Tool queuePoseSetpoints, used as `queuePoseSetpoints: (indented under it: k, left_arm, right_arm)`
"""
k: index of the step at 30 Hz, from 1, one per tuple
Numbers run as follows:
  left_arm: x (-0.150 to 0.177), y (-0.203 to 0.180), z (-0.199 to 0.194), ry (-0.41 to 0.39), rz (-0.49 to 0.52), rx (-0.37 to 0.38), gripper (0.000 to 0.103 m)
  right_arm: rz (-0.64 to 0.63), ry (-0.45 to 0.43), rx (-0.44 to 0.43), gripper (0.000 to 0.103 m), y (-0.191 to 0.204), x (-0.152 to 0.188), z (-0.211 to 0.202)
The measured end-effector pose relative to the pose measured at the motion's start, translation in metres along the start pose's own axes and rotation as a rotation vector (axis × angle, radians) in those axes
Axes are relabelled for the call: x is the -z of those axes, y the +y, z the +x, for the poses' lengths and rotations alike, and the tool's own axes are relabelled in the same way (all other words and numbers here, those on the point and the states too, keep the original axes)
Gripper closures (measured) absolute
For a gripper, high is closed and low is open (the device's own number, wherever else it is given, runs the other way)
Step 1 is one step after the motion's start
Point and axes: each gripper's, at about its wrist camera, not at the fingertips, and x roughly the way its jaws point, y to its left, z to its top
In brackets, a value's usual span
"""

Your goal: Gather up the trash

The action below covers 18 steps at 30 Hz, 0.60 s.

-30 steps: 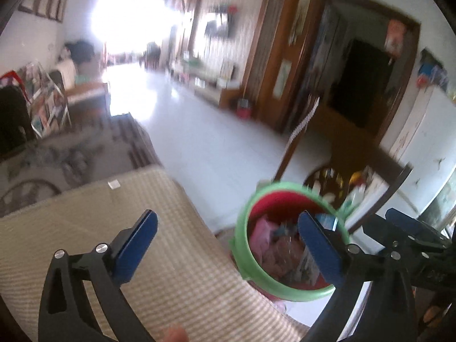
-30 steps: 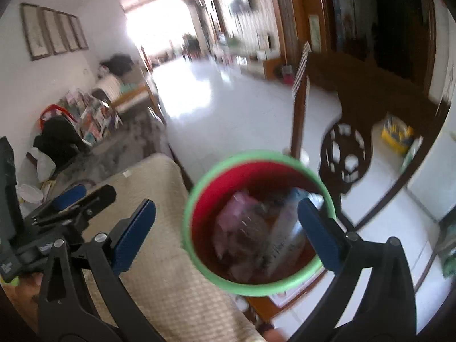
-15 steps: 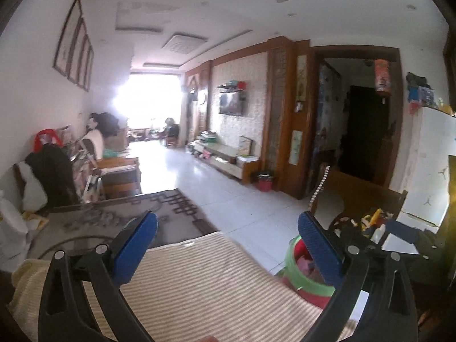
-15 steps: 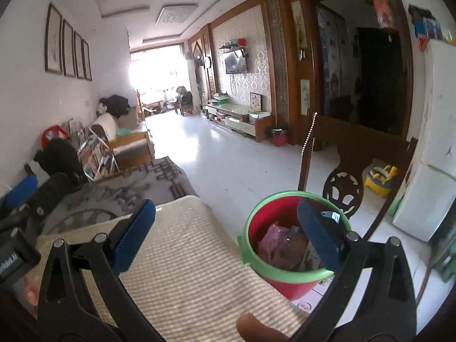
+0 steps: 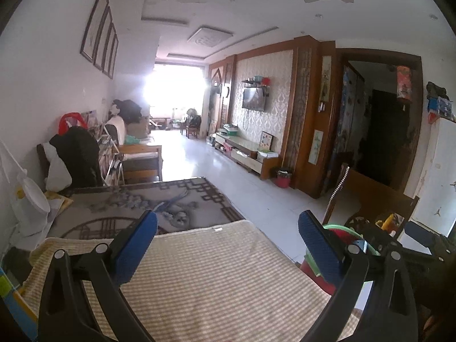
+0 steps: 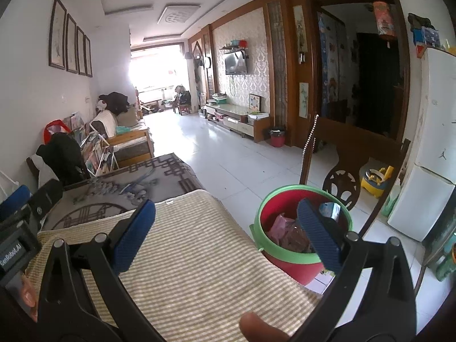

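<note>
Both views have tilted up and pulled back from the bin. Left tongs and right tongs gape wide, empty. Bin sits behind the right tongs' right pad, trash inside. Cloth looks bare; scan before reaching.

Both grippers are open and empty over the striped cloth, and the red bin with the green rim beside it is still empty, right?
Not quite: the red bin with the green rim is not empty. The right wrist view shows pink plastic and other wrappers inside it. The rest holds: the left gripper and right gripper are both open with nothing between their fingers, over the striped cloth, and the bin stands beside it.
</note>
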Motion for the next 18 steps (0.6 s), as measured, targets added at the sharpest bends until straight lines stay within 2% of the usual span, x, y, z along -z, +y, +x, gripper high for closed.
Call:
queuePoseSetpoints:
  k: [7, 14, 18]
  left_arm:
    - [0.007, -0.002, -0.011, 0.035, -0.001, -0.009, 0.008]
    - [0.014, -0.012, -0.018, 0.050, -0.068, -0.088, 0.008]
    - [0.021, -0.023, -0.020, 0.094, -0.087, -0.119, 0.008]
  right_arm:
    - [-0.015, 0.018, -0.015, 0.005, 0.000, -0.001, -0.006]
    - [-0.066, 0.018, -0.065, 0.005, -0.014, -0.003, -0.012]
    - [-0.059, 0.036, -0.084, 0.005, -0.032, -0.002, -0.011]
